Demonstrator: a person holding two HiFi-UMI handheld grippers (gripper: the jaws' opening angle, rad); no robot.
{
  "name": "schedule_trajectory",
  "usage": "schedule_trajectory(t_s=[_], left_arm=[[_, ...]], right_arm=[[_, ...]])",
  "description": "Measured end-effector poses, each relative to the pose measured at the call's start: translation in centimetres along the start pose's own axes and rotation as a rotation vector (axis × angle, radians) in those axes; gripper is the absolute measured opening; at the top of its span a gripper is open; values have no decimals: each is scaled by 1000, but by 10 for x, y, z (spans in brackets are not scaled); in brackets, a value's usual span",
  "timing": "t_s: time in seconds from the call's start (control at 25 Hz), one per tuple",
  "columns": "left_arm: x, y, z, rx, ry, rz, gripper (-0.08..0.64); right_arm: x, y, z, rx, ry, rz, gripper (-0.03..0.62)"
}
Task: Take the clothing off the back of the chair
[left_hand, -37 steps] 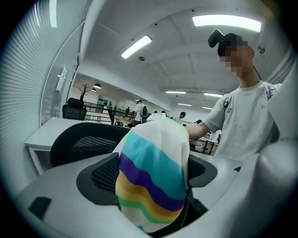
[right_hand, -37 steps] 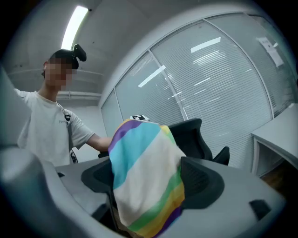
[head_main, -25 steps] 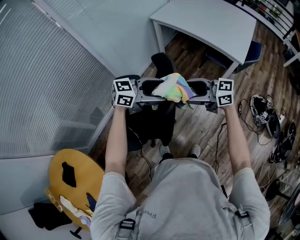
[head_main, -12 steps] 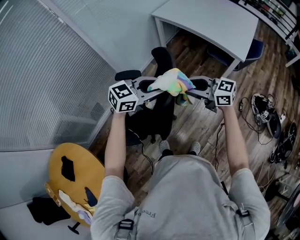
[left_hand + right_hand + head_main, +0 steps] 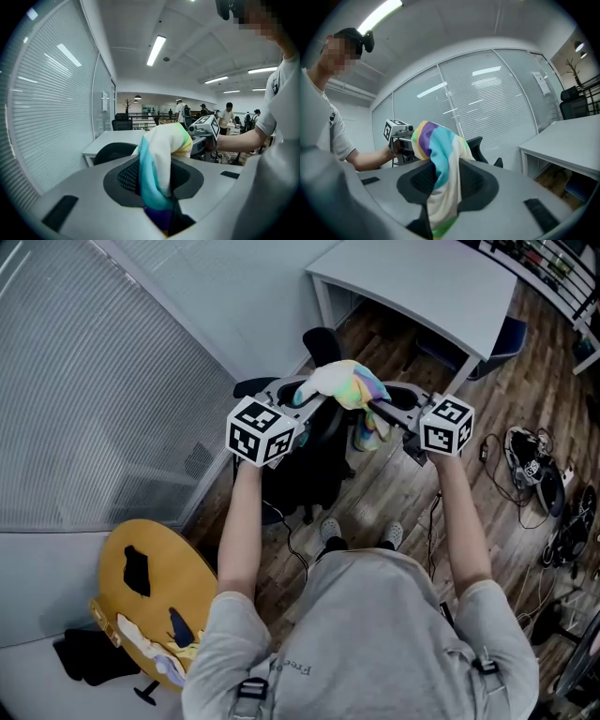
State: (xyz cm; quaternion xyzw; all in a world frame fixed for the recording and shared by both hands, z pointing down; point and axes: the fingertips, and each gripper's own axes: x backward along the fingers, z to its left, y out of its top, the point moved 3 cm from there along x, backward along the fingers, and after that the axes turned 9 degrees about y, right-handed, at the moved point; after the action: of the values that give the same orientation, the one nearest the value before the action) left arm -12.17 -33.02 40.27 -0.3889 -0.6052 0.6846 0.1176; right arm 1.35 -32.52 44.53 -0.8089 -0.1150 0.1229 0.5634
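A rainbow-striped piece of clothing (image 5: 343,386) hangs bunched between my two grippers, above the back of the black office chair (image 5: 305,465). My left gripper (image 5: 315,401) grips its left end and my right gripper (image 5: 377,409) its right end; both jaws have just been closing and now pinch the fabric. In the left gripper view the cloth (image 5: 159,154) fills the narrow gap of the left gripper (image 5: 161,194). The right gripper view shows the same clothing (image 5: 440,159) pressed between the pads of the right gripper (image 5: 440,201). A loose end dangles toward the seat.
A white desk (image 5: 422,287) stands beyond the chair. A glass wall with blinds (image 5: 94,381) runs along the left. A yellow round chair (image 5: 150,587) with items on it is at the lower left. Cables and gear (image 5: 530,474) lie on the wooden floor at right.
Both grippers have closed on the clothing and raised it off the chair back. The left gripper has tipped and risen; the cloth is now bunched higher between them.
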Motion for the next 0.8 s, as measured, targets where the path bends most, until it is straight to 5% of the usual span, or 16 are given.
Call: schedule_trajectory(t_s=[0.8], left_arm=[[16,57,-25,-44,38,-75,123]], right_arm=[[28,54,22,55,-84,-157,127]])
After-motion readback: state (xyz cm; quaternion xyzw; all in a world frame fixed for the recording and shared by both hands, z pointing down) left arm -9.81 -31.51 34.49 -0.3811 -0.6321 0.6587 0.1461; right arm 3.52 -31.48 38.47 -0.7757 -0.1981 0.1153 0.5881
